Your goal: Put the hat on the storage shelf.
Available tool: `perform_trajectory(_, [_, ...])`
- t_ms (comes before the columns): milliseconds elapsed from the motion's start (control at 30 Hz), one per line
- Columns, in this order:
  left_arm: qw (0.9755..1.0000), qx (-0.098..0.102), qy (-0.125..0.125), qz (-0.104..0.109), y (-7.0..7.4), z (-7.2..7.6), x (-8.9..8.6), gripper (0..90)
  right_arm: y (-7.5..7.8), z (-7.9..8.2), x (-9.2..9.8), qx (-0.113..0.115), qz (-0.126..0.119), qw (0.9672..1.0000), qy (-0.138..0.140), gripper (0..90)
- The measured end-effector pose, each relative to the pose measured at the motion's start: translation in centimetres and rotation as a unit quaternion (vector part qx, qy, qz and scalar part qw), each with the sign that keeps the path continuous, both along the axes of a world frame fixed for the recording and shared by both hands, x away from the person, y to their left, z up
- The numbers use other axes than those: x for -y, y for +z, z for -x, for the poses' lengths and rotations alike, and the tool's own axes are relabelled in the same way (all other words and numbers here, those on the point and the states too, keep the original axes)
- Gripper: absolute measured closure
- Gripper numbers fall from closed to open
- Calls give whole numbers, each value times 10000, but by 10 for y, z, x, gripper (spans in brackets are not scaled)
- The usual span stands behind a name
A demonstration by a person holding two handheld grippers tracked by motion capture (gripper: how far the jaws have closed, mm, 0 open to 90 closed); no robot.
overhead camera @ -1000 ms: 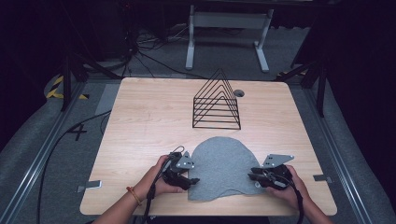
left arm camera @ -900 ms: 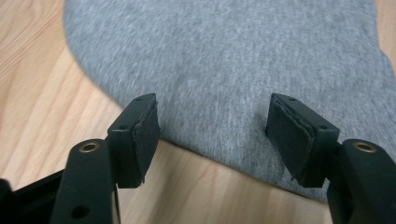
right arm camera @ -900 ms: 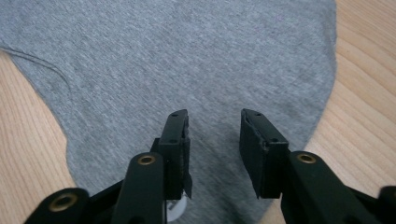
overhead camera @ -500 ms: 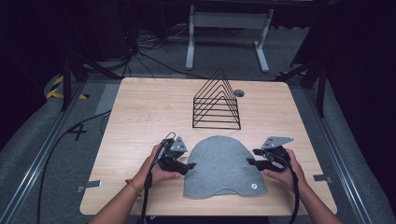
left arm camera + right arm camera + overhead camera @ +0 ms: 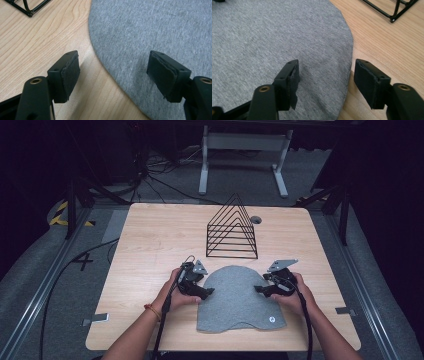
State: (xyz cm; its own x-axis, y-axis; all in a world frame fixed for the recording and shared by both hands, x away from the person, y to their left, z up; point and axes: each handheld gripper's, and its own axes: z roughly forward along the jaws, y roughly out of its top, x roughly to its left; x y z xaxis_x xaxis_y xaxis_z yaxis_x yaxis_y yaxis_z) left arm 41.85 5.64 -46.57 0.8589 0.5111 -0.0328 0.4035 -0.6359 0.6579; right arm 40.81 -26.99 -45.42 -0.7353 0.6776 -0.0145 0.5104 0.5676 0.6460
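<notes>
High view: a grey knit cap-shaped cloth (image 5: 239, 301) lies flat on the light wooden table (image 5: 150, 245), between the two hand-held tools. The left gripper (image 5: 207, 292) sits at the cloth's left edge, the right gripper (image 5: 260, 289) at its right edge, each held in a hand.

Left gripper view: jaws stand apart, one pad over bare wood, the other over the grey cloth (image 5: 155, 32); the cloth's curved edge runs between them (contact with the fabric cannot be told).

Right gripper view: jaws likewise apart, straddling the cloth's rounded edge (image 5: 287, 35), nothing clamped.

A black wire triangular rack (image 5: 232, 228) stands upright on the table beyond both grippers, apart from the cloth. A small round tag (image 5: 271, 319) shows on the cloth near the right hand.
</notes>
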Motion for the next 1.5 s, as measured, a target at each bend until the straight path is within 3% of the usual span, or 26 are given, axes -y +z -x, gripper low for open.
perform_trajectory(133, [10000,-10,-3,-23,2,2,3,345,2,1,-1,-75,-21,10000,-50,575])
perform_trajectory(200, [10000,-23,-15,11,3,2,4,439,4,3,-5,-159,23,9999,18,679])
perform_trajectory(267, [10000,12,-24,47,3,0,4,480,4,3,-5,-185,8,9998,25,695])
perform_trajectory(467, [9997,-104,14,224,3,-7,0,759,3,1,1,-392,-306,9988,30,833])
perform_trajectory(567, [9994,-189,-54,293,2,-7,1,832,2,2,3,-378,-356,9986,9,846])
perform_trajectory(667, [9995,-113,-99,271,4,-5,2,846,5,5,1,-256,-294,9992,55,852])
perform_trajectory(900, [9994,141,-160,275,22,0,1,850,23,11,5,45,-497,9987,99,854])
perform_trajectory(933, [9989,283,-159,349,33,1,-2,851,32,15,5,215,-463,9986,141,855])
perform_trajectory(967, [9989,283,-159,349,33,1,-2,851,36,16,5,280,-475,9984,157,855])
perform_trajectory(1133, [9960,585,-175,655,62,3,-6,852,55,21,7,552,-570,9967,170,855])
perform_trajectory(1267, [9940,865,-268,618,89,4,-7,852,77,24,10,799,-701,9942,151,855])
perform_trajectory(1300, [9940,865,-268,618,89,4,-7,853,77,24,10,799,-701,9942,151,855])
perform_trajectory(1467, [9913,1163,-328,517,120,5,-5,855,103,26,12,1111,-756,9908,139,855])
perform_trajectory(1500, [9913,1163,-328,517,120,5,-5,855,103,26,12,1111,-756,9908,139,855])
